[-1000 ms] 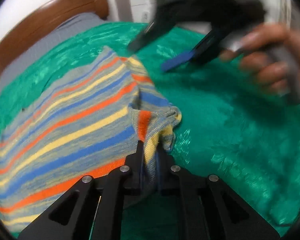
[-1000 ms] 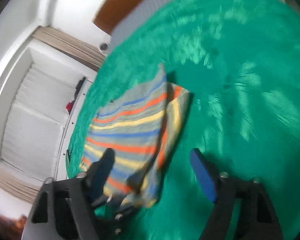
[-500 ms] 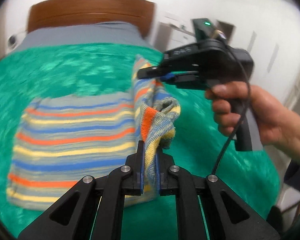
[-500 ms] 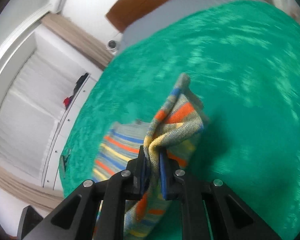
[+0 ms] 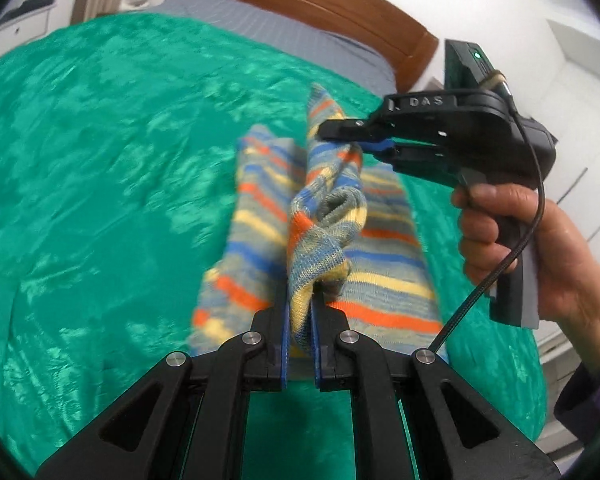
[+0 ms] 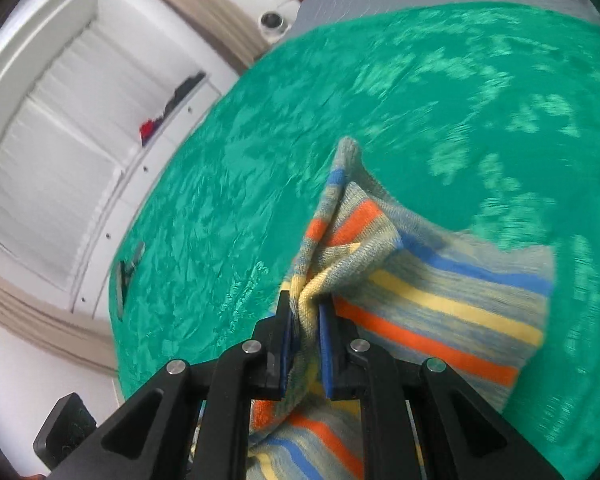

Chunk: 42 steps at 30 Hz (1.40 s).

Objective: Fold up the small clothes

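Note:
A striped knit garment (image 5: 384, 240) in grey, blue, yellow and orange hangs lifted over the green bedspread (image 5: 100, 168). My left gripper (image 5: 299, 312) is shut on a bunched edge of it near the camera. Further off in the left wrist view, my right gripper (image 5: 340, 136) is shut on another edge of the same garment, held by a hand (image 5: 540, 248). In the right wrist view the striped garment (image 6: 440, 292) is pinched between the right gripper (image 6: 305, 320) pads, and the cloth trails down and to the right.
The green bedspread (image 6: 340, 100) covers a bed with a wooden headboard (image 5: 308, 4) and a grey sheet (image 5: 284, 32) at its far end. White cupboards (image 6: 52, 152) and beige curtains (image 6: 32, 312) stand beside the bed. A small dark object (image 6: 126, 276) lies at the spread's edge.
The right gripper closed on the garment's edge. Both grippers then lifted the striped cloth off the bedspread and carried it across, and both views have rolled.

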Available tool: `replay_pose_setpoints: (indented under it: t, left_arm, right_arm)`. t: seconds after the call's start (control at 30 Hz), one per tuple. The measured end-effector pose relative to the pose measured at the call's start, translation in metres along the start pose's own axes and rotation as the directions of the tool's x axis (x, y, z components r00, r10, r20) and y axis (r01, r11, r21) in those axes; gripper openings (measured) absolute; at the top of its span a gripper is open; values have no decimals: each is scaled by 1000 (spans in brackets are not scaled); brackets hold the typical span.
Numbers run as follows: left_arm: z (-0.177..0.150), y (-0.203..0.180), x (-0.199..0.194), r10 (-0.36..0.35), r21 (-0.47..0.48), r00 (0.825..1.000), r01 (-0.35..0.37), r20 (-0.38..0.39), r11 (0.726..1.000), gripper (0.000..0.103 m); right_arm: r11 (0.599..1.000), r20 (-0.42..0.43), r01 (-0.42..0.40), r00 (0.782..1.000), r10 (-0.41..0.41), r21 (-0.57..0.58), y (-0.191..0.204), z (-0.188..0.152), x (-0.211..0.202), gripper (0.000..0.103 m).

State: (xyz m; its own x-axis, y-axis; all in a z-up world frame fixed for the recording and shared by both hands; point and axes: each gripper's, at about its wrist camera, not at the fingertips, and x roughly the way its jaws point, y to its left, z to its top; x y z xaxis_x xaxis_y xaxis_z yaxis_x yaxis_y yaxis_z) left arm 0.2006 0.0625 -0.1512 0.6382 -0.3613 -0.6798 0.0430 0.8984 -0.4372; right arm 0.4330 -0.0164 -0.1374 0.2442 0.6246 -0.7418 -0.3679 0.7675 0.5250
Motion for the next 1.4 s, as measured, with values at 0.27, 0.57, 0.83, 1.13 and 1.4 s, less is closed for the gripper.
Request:
replay_pose_setpoints:
  t: [0.27,0.57,0.83,1.13,1.4]
  left_arm:
    - [-2,32,4,37,-89,997,-43,-72,995,28]
    - [1,43,-30,34,-87,999,-36,-32,996,73]
    - [-14,44,-11,210,-35,962,-219,-176,975,60]
    - [-34,36,-59,263,80,960,-256,-99,963,92]
    - [-65,34,-41,330,195,940,-309,-83,931,98]
  right_arm:
    - [1000,-50,-3,999,5,27,12,1,38,37]
    - [997,34,-50,998,52,-53,20,-55,-54,46]
    - [977,-21,171,984,-175,-130,-8,-162,-52,10]
    - [950,144,311,941,-306,-12,-1,-209,-110,63]
    - [858,249,513,836,-489,-37,5,-299,-138,71]
